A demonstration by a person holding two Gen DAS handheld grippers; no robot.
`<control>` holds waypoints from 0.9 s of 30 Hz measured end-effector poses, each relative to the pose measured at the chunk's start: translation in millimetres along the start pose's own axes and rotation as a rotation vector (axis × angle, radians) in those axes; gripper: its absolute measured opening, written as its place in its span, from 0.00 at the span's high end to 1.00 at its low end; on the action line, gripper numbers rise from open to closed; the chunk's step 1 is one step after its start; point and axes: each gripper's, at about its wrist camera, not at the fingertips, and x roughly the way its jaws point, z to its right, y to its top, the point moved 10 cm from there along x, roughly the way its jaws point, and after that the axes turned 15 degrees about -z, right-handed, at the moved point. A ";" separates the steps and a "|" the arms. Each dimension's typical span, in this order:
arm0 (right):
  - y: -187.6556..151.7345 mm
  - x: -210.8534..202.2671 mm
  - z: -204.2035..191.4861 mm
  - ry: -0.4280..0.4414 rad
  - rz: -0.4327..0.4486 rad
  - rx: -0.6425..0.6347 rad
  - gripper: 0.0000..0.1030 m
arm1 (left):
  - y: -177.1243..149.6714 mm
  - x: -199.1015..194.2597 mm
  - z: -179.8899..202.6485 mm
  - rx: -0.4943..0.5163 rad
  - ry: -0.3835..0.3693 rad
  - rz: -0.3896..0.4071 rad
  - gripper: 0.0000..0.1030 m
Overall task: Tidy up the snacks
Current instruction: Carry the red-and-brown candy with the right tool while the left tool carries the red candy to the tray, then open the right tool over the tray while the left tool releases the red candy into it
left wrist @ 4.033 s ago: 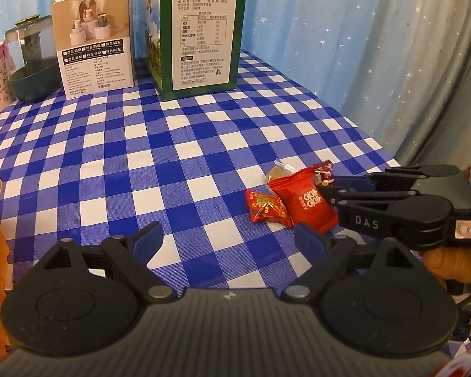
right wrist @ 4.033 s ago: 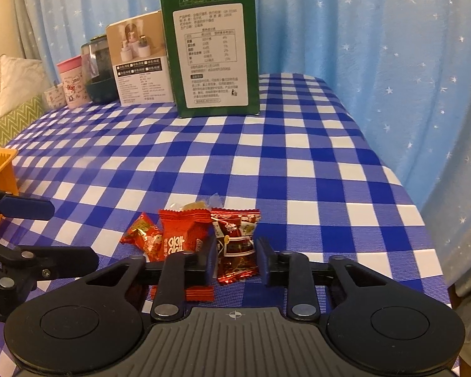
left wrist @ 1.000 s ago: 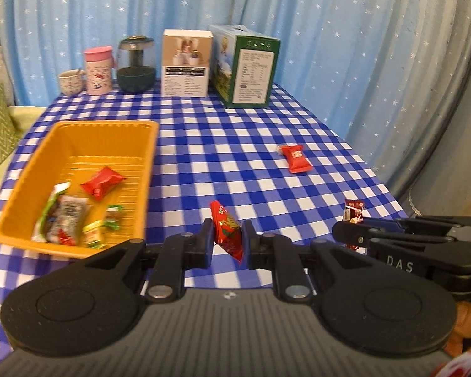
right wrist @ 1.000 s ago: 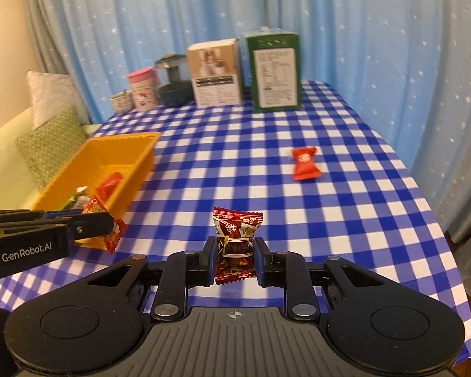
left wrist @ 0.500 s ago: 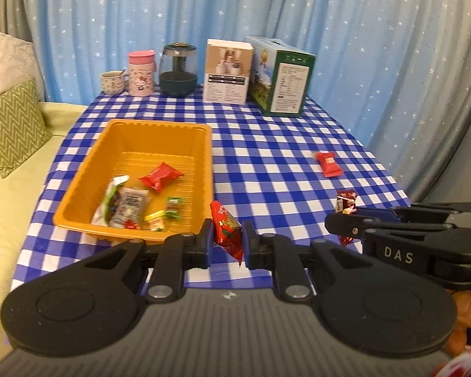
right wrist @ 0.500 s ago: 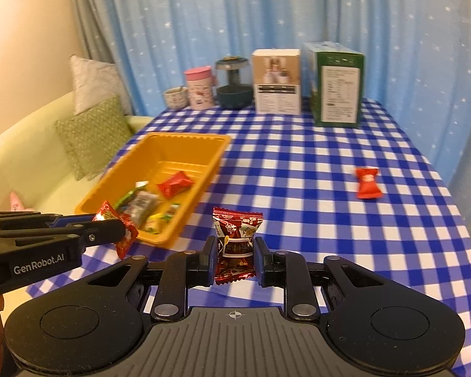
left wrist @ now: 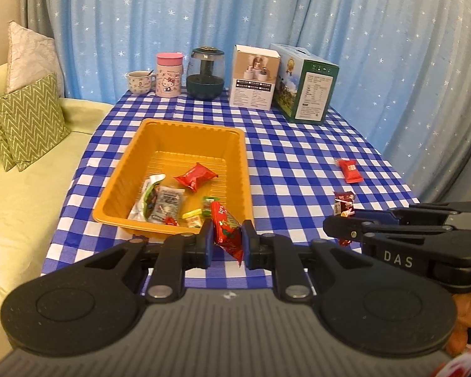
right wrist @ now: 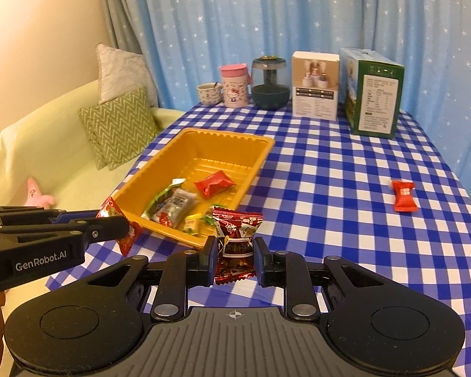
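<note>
While my left hand-held gripper (left wrist: 226, 241) pinches a red snack packet (left wrist: 226, 232), my right hand-held gripper (right wrist: 236, 257) clamps a dark red candy (right wrist: 237, 241); both hang near the orange tray (right wrist: 260, 154) on the checked worktop (right wrist: 345, 194).

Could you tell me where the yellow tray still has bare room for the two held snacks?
The far half of the yellow tray, beyond the red packet, is bare. The near end is crowded with wrappers.
</note>
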 end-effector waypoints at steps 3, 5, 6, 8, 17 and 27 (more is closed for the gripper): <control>0.7 1.4 -5.8 0.005 -0.003 -0.008 0.76 | 1.7 -1.0 -4.8 -0.006 -0.001 -0.001 0.84; 2.5 3.4 -9.1 0.010 -0.006 -0.015 0.76 | 3.3 -0.9 -7.3 -0.007 0.001 -0.003 0.84; 2.7 3.9 -10.7 0.011 -0.007 -0.018 0.76 | 4.1 -0.6 -8.9 -0.008 0.003 -0.004 0.84; 4.5 6.3 -13.8 0.015 -0.009 -0.023 0.76 | 5.6 0.5 -11.2 -0.010 0.005 -0.007 0.84; 17.1 22.1 -21.5 0.031 -0.020 -0.038 0.76 | 18.6 9.7 -24.4 -0.012 0.019 -0.015 0.84; 49.2 52.9 -24.9 0.044 -0.031 -0.042 0.76 | 45.6 34.0 -49.9 0.002 0.035 -0.029 0.84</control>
